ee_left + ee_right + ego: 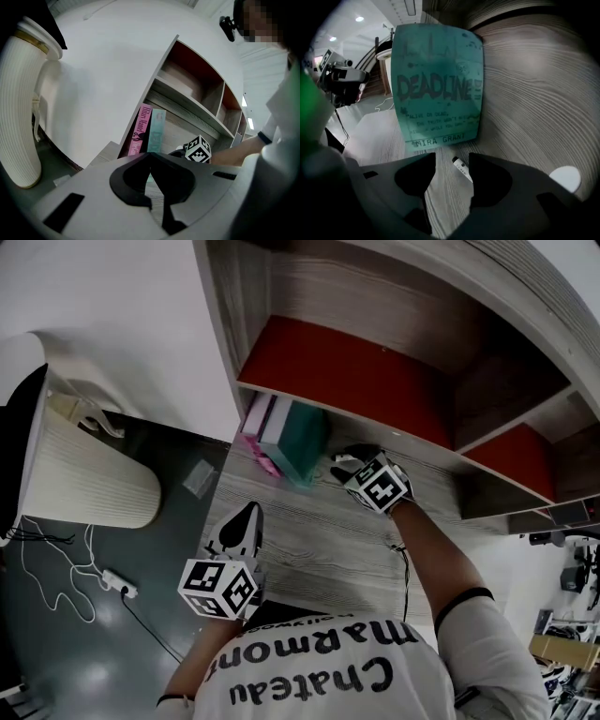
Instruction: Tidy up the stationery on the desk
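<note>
Right tongs hang released above a pen, its end hidden behind the jaw at 3 o'clock. Left tongs, clenched empty, cover the green book's foot.

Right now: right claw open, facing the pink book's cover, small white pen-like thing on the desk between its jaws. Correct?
Not quite: the right claw faces the cover of the teal book, not a pink one; the right gripper view shows it. Rest holds.

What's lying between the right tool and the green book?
A small white marker lies on the desk there; the right gripper view shows it.
</note>
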A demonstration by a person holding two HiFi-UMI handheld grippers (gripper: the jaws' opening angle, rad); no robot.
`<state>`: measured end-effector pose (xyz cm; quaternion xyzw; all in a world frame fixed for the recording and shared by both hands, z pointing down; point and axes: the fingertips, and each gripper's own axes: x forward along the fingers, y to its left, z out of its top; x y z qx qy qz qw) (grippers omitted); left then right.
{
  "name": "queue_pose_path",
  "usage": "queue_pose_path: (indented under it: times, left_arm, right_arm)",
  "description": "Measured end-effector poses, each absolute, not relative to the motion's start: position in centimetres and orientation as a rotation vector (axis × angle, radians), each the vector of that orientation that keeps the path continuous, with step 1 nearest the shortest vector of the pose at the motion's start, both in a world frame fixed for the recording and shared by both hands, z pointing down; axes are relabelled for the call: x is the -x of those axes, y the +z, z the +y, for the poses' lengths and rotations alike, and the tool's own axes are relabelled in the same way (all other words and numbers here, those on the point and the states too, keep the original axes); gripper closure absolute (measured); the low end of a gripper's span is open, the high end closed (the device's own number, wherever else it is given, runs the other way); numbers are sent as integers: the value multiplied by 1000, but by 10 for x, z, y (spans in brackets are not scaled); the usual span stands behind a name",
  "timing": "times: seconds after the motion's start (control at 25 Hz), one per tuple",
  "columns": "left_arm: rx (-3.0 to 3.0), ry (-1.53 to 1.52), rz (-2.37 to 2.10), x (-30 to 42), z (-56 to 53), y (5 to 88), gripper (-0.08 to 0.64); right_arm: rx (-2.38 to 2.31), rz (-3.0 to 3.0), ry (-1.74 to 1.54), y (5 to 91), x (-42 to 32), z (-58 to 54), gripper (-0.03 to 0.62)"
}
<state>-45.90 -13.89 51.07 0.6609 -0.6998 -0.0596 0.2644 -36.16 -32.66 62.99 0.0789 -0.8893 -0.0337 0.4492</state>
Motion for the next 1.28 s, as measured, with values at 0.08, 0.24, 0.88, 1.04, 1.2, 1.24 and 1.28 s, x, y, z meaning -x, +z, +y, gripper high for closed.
queue_pose_path:
  times: [0.08, 0.24, 0.88, 1.04, 1.2, 1.24, 1.28]
  left_arm:
    - [-1778, -156, -1890, 461, -136, 514, 545]
    - [-1763, -143, -1888, 463, -130, 520, 545]
    - [-1717, -112, -1923, 473, -120, 529, 545]
    - [-1716, -102, -1929, 474, -122, 528, 545]
    - [-1703, -100, -1943, 476, -120, 528, 545]
    - [-1698, -101, -1948, 477, -118, 527, 545]
    - [-1692, -102, -1954, 479, -116, 527, 545]
  right_arm:
    - [-136, -2155, -117, 637, 365, -322, 357]
    - [-49, -2077, -193, 651, 368, -323, 344]
    - [129, -1982, -227, 669, 366, -326, 376]
    - [165, -2006, -195, 676, 365, -325, 417]
    - [183, -2017, -135, 676, 363, -327, 414]
    - [188, -2018, -131, 675, 363, -327, 414]
    - [194, -2018, -133, 675, 364, -327, 414]
